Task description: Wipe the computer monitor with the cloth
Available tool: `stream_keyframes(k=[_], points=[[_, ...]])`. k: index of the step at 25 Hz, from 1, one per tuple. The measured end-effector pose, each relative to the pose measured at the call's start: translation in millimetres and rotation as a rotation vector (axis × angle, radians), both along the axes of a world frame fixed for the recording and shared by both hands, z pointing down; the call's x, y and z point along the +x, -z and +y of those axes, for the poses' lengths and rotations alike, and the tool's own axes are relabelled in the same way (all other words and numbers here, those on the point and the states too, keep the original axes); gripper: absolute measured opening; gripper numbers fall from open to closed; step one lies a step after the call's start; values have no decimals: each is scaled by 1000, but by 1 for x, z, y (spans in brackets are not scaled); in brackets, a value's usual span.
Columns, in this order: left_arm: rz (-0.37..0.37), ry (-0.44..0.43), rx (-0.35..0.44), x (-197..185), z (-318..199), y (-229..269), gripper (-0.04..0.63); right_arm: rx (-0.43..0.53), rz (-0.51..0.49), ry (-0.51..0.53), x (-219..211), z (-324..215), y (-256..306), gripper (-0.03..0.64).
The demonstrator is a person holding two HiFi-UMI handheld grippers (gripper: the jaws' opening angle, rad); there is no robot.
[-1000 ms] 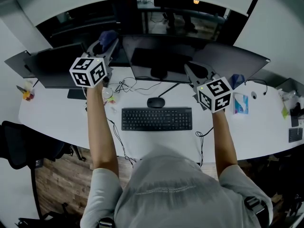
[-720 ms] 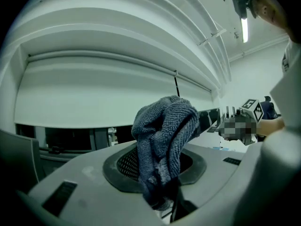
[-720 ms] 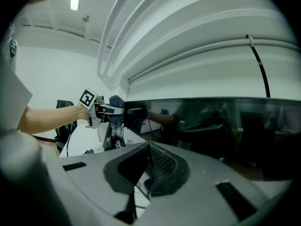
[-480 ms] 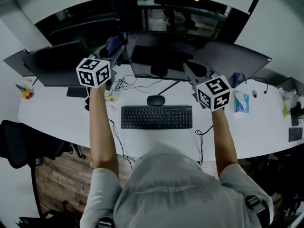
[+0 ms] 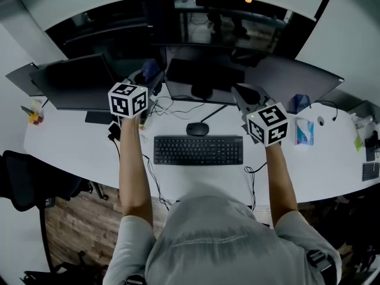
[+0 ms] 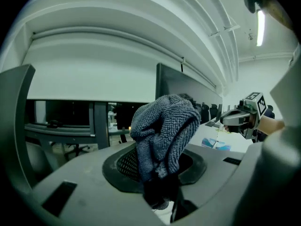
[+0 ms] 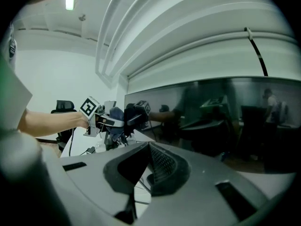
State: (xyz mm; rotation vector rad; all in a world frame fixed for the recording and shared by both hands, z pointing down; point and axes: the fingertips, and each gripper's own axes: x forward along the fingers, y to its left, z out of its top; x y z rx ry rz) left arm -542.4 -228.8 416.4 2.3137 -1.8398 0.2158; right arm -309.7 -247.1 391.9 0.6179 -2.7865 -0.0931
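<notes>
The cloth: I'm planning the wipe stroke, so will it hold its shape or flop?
Probably floppy: the cloth bunches and droops in folds from the left gripper. Its knobbly weave likely grips rather than slides. It looks light, probably needing pressure against the monitor.

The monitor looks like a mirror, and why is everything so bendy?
Right gripper view: the dark, glossy monitor reflects the left tongs holding the cloth. Left gripper view: the wide lens bends the straight wall edges. Head view: the desk edge curves likewise.
</notes>
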Motion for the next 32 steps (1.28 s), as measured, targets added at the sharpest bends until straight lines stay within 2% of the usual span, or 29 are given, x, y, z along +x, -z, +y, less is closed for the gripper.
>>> stream_keyframes(k=[11,19,27,32], points=[[95,33,-171,4,-3,-87,129,-49,43,-34,12,0,-31,2],[130,20,-301,12,-2,-146,132,-88,77,-60,19,-1,-54,2],[246,39,-359,17,1,-202,132,-109,97,-80,26,-1,-67,2],[284,70,-381,20,1,-228,132,-125,111,-98,34,0,-76,2]])
